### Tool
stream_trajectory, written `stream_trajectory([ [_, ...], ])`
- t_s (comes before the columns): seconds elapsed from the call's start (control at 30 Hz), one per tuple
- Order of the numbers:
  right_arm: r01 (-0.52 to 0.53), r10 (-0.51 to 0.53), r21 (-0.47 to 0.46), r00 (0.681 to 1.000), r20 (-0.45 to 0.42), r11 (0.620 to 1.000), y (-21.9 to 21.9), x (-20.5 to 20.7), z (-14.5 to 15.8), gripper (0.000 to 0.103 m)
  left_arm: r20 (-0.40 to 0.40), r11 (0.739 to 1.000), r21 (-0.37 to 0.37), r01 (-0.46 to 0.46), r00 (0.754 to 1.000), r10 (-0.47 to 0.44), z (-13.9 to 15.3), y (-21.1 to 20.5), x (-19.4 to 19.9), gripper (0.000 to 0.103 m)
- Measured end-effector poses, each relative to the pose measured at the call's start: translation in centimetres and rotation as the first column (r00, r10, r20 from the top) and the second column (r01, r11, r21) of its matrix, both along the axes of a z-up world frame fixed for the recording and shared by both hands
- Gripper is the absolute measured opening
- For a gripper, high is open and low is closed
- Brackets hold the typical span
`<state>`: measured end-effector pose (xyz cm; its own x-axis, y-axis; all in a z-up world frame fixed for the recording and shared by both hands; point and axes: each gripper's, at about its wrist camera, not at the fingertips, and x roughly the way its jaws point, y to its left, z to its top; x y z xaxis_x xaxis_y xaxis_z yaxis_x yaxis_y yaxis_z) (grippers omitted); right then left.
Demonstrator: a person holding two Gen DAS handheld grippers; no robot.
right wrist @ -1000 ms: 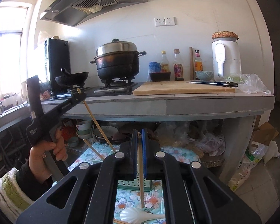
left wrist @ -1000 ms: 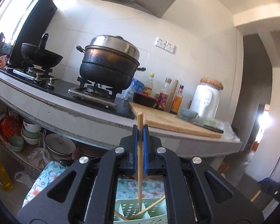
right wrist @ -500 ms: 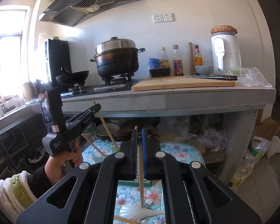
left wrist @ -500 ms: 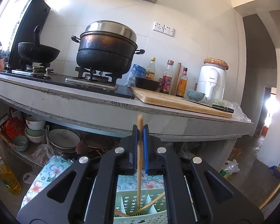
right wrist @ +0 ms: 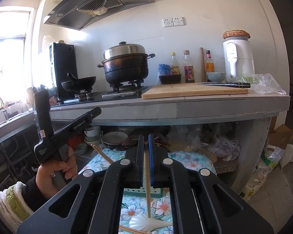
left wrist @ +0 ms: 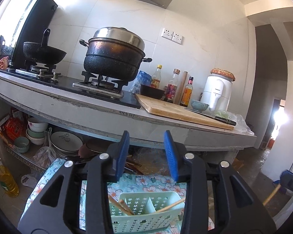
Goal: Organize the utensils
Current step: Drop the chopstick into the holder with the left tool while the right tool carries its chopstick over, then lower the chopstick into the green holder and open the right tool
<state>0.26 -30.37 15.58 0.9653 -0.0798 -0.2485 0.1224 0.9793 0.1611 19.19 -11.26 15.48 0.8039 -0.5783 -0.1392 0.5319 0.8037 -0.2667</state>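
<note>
In the left wrist view my left gripper (left wrist: 146, 156) hovers above a mint-green slotted basket (left wrist: 146, 222); its jaws are opening and nothing is between them. Wooden chopsticks (left wrist: 121, 206) lean inside the basket's compartments. From the right wrist view, a hand holds the left gripper (right wrist: 68, 134) at the left, and one chopstick (right wrist: 103, 154) sticks up below it. My right gripper (right wrist: 146, 138) is shut on a single upright chopstick (right wrist: 147, 185). Under it a white spoon (right wrist: 144, 224) lies on the floral cloth (right wrist: 185, 161). At the far right edge of the left view, the right gripper (left wrist: 291, 183) shows with its chopstick (left wrist: 271, 195).
A grey counter (left wrist: 127, 120) juts out above the work spot, carrying a steamer pot (left wrist: 113, 56), a wok (left wrist: 43, 52), a cutting board (left wrist: 177, 113) with a knife (left wrist: 214, 117) and bottles (left wrist: 171, 85). Bowls and plates (left wrist: 66, 140) fill the shelf beneath. An oil bottle (left wrist: 4, 179) stands on the floor at the left.
The left gripper's jaws have parted and the chopstick they held is gone from between them; it now leans in the basket. The right gripper has kept still with its chopstick.
</note>
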Motion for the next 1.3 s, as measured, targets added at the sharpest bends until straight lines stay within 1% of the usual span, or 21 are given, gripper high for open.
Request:
stream_trajectory([
  [0.2,-0.045,0.044,0.019,0.998,0.043,0.999,0.2,1.1,1.7,0.005,-0.018,0.999,0.034,0.036,0.999,-0.035,-0.7,2.5,-2.8,0.053],
  [0.33,-0.085,0.083,0.016,0.994,0.077,0.996,0.7,2.6,3.6,0.005,-0.048,0.998,0.056,0.041,0.998,-0.038,-2.5,5.2,-4.7,0.063],
  [0.43,-0.119,0.118,0.010,0.989,0.090,0.993,1.3,4.3,5.0,0.005,-0.073,0.996,0.078,0.049,0.996,-0.043,-4.2,7.1,-6.1,0.068],
  [0.5,-0.124,0.123,0.000,0.988,0.095,0.992,1.7,5.6,5.8,0.005,-0.092,0.994,0.095,0.050,0.995,-0.042,-5.4,8.1,-6.8,0.073],
  [0.57,-0.118,0.119,-0.013,0.988,0.098,0.993,2.1,7.0,6.4,0.005,-0.128,0.991,0.116,0.065,0.991,-0.050,-6.9,9.2,-7.3,0.074],
  [0.63,-0.109,0.110,-0.022,0.989,0.097,0.994,2.4,8.5,6.9,0.005,-0.158,0.990,0.125,0.069,0.986,-0.049,-8.3,10.2,-7.7,0.077],
  [0.7,-0.101,0.103,-0.028,0.990,0.093,0.995,2.6,10.0,7.2,0.005,-0.195,0.988,0.135,0.078,0.980,-0.051,-9.7,11.0,-8.0,0.078],
  [0.77,-0.087,0.090,-0.042,0.992,0.084,0.995,2.8,11.9,7.3,0.005,-0.215,0.986,0.149,0.080,0.976,-0.046,-10.7,11.7,-8.3,0.079],
  [0.83,-0.075,0.079,-0.068,0.994,0.071,0.995,3.1,13.8,7.1,0.005,-0.225,0.985,0.157,0.066,0.974,-0.029,-11.4,12.5,-8.6,0.082],
  [0.9,-0.073,0.078,-0.098,0.996,0.051,0.993,3.6,15.7,6.4,0.005,-0.234,0.986,0.158,0.052,0.972,-0.013,-12.0,13.1,-8.6,0.083],
  [0.97,-0.052,0.056,-0.151,0.998,0.022,0.987,4.5,17.8,5.2,0.005,-0.252,0.987,0.156,0.041,0.968,0.000,-12.5,13.6,-8.4,0.083],
  [1.07,-0.064,0.059,-0.205,0.998,-0.030,0.977,5.8,20.0,3.0,0.005,-0.263,0.987,0.157,0.031,0.965,0.011,-12.9,14.2,-8.3,0.083],
  [1.13,-0.068,0.055,-0.252,0.997,-0.060,0.965,6.8,20.8,1.4,0.005,-0.263,0.987,0.157,0.027,0.965,0.016,-12.9,14.4,-8.2,0.083],
  [1.23,-0.108,0.079,-0.277,0.990,-0.115,0.955,7.7,21.3,-0.5,0.005,-0.270,0.987,0.159,0.031,0.963,0.013,-13.1,14.6,-8.1,0.083],
  [1.3,-0.121,0.085,-0.285,0.987,-0.133,0.951,7.9,21.0,-1.1,0.006,-0.277,0.986,0.165,0.035,0.961,0.012,-13.3,14.5,-8.1,0.084],
])
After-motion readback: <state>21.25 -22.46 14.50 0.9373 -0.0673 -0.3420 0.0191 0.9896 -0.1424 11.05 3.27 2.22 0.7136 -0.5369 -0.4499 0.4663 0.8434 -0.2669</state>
